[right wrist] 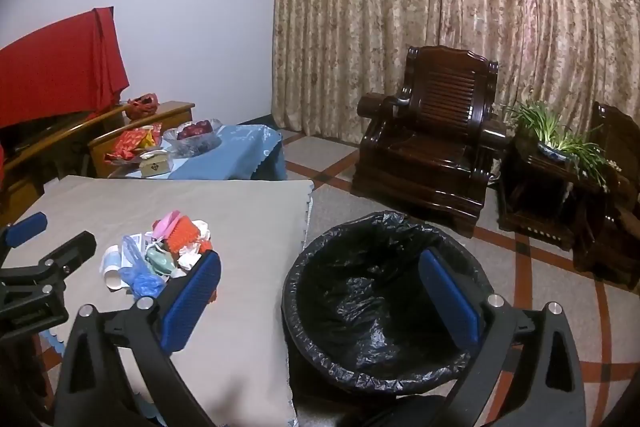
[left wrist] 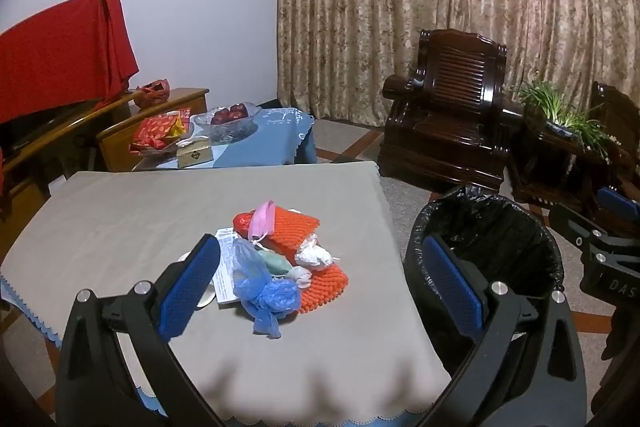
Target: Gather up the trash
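While the left gripper point(left wrist: 320, 291) hangs over the near edge of the table point(left wrist: 120, 211), its blue pads point(left wrist: 190, 293) are spread wide and grip nothing, with the trash pile point(left wrist: 280, 259) lying on the cloth between them, nearer the left pad. That pile sits toward the table's right edge: an orange mesh point(left wrist: 304, 231) underneath, a pink bag point(left wrist: 262, 219) at its far end, a knotted blue bag point(left wrist: 260, 291) at the near end, a white wad point(left wrist: 314, 255) on the mesh, and paper point(left wrist: 226, 267) at the left side. Off the right edge, on the floor, stands the bin point(left wrist: 484, 259), lined in black, and the right pad overlaps it in this view. Part of the right gripper shows at the frame's right edge. Beyond the far edge are a blue-clothed side table point(left wrist: 260, 143) with a glass bowl point(left wrist: 230, 121), and a dark armchair point(left wrist: 444, 123). From the right wrist, the right gripper point(right wrist: 320, 297) is also spread wide and holds nothing; it hangs above the bin point(right wrist: 384, 291), whose mouth fills the gap between the pads point(right wrist: 192, 301), the left pad over the table's right edge. Here the trash pile point(right wrist: 160, 255) lies on the table point(right wrist: 240, 219) to the left of that pad, just beside it, and the left gripper point(right wrist: 44, 239) shows at the frame's left edge. A potted plant point(right wrist: 556, 137) stands on a dark stand right of the armchair point(right wrist: 432, 143).
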Demonstrator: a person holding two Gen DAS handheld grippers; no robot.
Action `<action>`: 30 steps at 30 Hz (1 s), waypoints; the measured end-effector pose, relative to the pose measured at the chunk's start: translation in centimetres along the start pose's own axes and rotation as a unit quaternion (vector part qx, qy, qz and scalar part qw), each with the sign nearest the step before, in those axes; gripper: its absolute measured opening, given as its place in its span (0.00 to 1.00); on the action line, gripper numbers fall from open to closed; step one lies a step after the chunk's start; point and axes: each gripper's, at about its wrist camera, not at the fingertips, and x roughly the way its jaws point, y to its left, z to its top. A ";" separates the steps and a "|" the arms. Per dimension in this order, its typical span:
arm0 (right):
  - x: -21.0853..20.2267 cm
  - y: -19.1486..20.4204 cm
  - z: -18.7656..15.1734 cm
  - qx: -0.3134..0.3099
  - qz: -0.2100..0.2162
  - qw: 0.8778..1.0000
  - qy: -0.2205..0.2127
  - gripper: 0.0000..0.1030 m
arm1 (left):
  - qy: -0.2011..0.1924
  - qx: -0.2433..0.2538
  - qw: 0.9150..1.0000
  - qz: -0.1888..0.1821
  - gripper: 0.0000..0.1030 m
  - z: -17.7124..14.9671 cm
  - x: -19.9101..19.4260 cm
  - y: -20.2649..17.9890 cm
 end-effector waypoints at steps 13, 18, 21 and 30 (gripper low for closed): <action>0.6 0.5 -0.3 -0.001 0.000 1.000 0.000 0.94 | -0.002 -0.001 1.000 0.000 0.95 0.1 0.2 0.6; 0.7 0.6 -0.4 -0.001 -0.001 1.000 0.001 0.94 | -0.002 -0.001 1.000 0.000 0.95 0.1 0.2 0.6; 0.7 0.6 -0.4 -0.001 0.000 1.000 0.001 0.94 | -0.002 -0.001 1.000 0.000 0.95 0.0 0.3 0.6; 0.8 0.8 -0.4 -0.001 -0.001 1.000 0.002 0.94 | -0.003 -0.001 1.000 -0.001 0.95 0.0 0.3 0.6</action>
